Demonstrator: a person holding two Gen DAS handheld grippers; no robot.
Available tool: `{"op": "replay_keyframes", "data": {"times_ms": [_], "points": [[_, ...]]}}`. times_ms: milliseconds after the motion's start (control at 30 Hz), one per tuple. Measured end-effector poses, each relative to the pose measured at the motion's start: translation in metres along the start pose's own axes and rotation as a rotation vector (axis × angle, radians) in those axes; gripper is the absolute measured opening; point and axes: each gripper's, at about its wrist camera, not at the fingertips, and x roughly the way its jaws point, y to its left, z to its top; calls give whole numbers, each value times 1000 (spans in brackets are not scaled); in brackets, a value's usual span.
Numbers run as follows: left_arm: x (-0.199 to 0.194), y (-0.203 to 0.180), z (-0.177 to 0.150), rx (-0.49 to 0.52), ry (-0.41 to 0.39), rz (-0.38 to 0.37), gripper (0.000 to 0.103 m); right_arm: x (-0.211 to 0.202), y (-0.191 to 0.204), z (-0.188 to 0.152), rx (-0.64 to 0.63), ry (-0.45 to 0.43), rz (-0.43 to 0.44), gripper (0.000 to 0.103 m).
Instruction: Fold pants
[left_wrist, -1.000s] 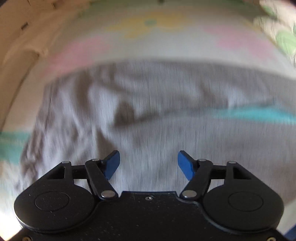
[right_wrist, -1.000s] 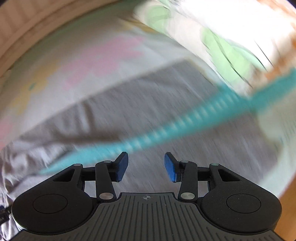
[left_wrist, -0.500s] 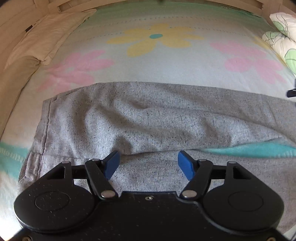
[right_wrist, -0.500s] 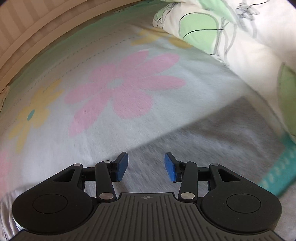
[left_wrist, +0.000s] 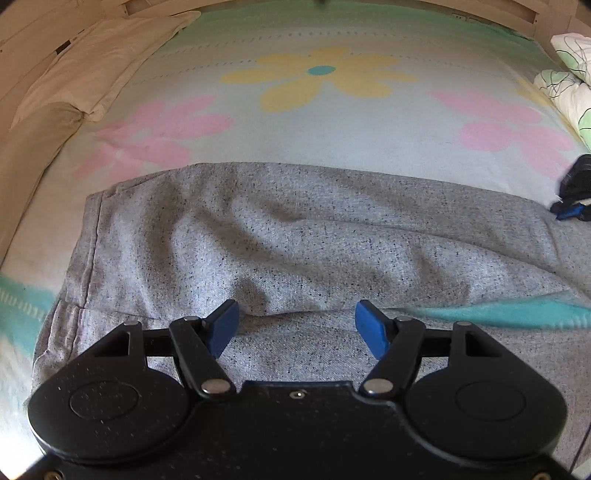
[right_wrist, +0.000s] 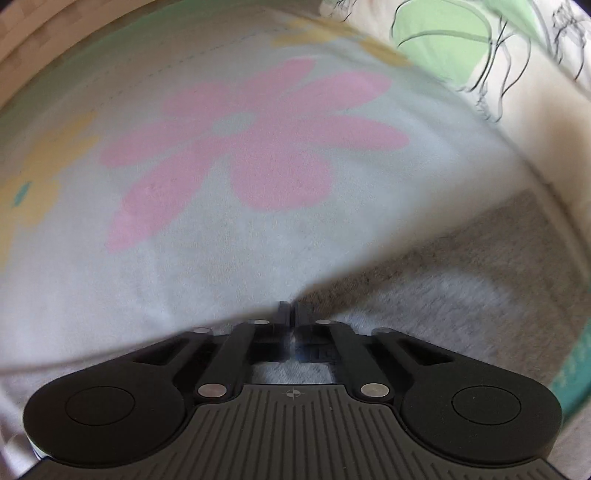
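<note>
Since the earlier frames, the right gripper (right_wrist: 293, 314) has travelled along the pants (left_wrist: 295, 240) to their far edge, and its jaws have just been closing; they now meet at that edge, where the grey cloth borders the bedspread (right_wrist: 221, 258). Whether cloth is pinched between the tips cannot be read, because the tips are dark and blurred. The left gripper (left_wrist: 295, 325) has shifted only slightly and stands wide apart, with nothing between its blue pads (left_wrist: 221, 325).

Position of the work item: one pair of grey pants lies flat across the flowered bedspread, spanning the left wrist view from side to side. A hem edge is at the left. A fold ridge crosses just ahead of the left gripper.

Hidden or cut off:
- The near part of the pants is covered by both gripper bodies.
- The right end of the pants runs out of the left wrist view.
- In the left wrist view, only a dark corner of the right gripper (left_wrist: 574, 192) shows at the right edge.
- A teal stripe (left_wrist: 498, 314) is partly covered by grey cloth.

Count: two grippers, one pair of pants, one cream pillow (left_wrist: 96, 70) at upper left, one leaf-print quilt (right_wrist: 480, 48) at the right.
</note>
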Motion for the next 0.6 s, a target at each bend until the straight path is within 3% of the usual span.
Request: {"op": "replay_keyframes", "data": {"times_ms": [267,433,600], "points": [[3,1,-2,-14,13,5,72,-30,-40,-22,-12,91,88,1],[3,-1,0,-16,-3,7,72,-46,-61,-49,-42,129,80,0],[5,-2,2,-22,-5,22,72,-72,-71,-40,-99,12,184,4]]}}
